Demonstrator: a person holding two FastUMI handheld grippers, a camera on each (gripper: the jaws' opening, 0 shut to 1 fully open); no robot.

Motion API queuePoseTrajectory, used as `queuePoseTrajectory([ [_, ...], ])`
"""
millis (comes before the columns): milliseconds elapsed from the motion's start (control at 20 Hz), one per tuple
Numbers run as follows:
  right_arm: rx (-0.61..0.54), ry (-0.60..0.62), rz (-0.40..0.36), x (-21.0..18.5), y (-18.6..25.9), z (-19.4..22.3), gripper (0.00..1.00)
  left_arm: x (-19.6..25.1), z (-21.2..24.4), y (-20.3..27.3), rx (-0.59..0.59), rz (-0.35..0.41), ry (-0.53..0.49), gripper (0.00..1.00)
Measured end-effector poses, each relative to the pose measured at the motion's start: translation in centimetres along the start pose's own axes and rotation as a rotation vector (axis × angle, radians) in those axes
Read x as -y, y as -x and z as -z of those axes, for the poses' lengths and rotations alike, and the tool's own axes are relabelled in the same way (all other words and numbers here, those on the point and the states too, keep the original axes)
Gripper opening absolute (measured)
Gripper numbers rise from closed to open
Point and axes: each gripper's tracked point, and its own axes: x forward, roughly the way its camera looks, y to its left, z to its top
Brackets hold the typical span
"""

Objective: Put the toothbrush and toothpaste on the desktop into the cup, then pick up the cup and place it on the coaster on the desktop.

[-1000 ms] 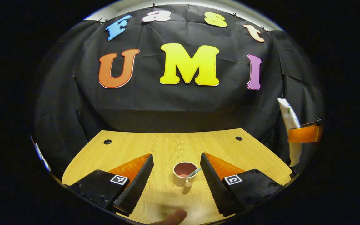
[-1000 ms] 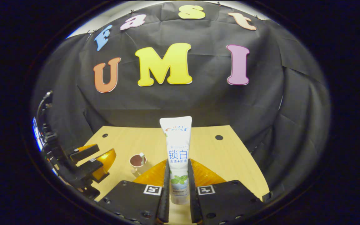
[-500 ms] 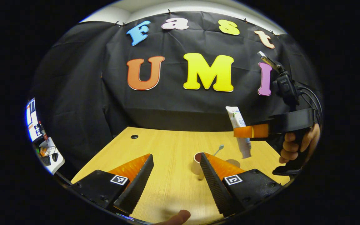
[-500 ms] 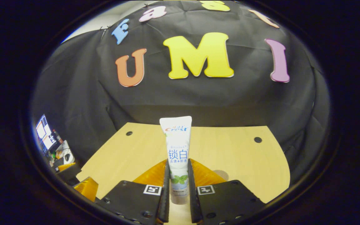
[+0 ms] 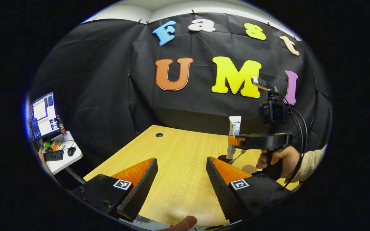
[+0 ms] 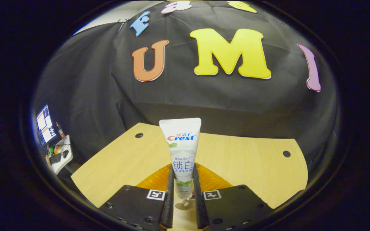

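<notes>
Left gripper [image 5: 180, 173]: fingers spread, holding nothing, low over the desktop [image 5: 178, 154] near its front edge. Right gripper [image 6: 181, 195]: fingers pinching the toothpaste [image 6: 181, 150] upright, above the cup [image 5: 225, 158] toward the right edge, toothbrush [image 5: 238, 156] leaning inside. Best lowered straight, clear of the toothbrush, released once the tube's lower end passes the rim. Coaster [image 5: 248, 169] just beside; side table [image 5: 59, 154] far left.

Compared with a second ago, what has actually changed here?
The right gripper has carried the toothpaste across until it hangs over the cup, where the toothbrush sits. The left gripper swung away leftward from the cup. Unchanged: right jaws clamped on the tube, left jaws open and empty.
</notes>
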Motion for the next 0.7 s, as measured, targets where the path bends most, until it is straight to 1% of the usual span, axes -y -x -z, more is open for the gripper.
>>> queuePoseTrajectory([
  [250,-0.030,0.004,0.016,0.5,-1.6,1.4,0.28,-0.2,0.2,0.0,-0.007,-0.016,0.020,0.96],
  [350,-0.019,0.003,0.003,0.3,-1.5,1.1,0.31,-0.2,0.5,-0.1,-0.020,-0.007,0.026,0.96],
  [400,-0.005,0.000,0.004,0.4,-1.1,0.8,0.39,-0.1,0.5,-0.2,-0.024,0.000,0.027,0.96],
  [450,0.003,-0.001,0.010,0.6,-0.6,0.6,0.40,0.0,0.6,-0.4,-0.028,0.007,0.025,0.96],
  [500,0.002,-0.008,0.000,0.5,-0.1,0.6,0.42,0.2,0.6,-0.8,-0.034,0.013,0.023,0.96],
  [550,-0.001,-0.010,-0.006,0.4,0.5,0.8,0.50,0.8,0.6,-1.7,-0.041,0.025,0.021,0.96],
  [600,0.002,-0.002,0.002,0.7,1.3,0.8,0.60,1.3,0.6,-2.4,-0.050,0.039,0.017,0.96],
  [650,0.010,0.007,-0.007,0.8,2.0,0.5,0.62,1.7,0.9,-2.8,-0.059,0.055,0.010,0.96],
  [700,0.021,0.017,-0.008,1.0,2.8,0.3,0.73,2.3,0.9,-3.3,-0.071,0.078,0.003,0.96],
])
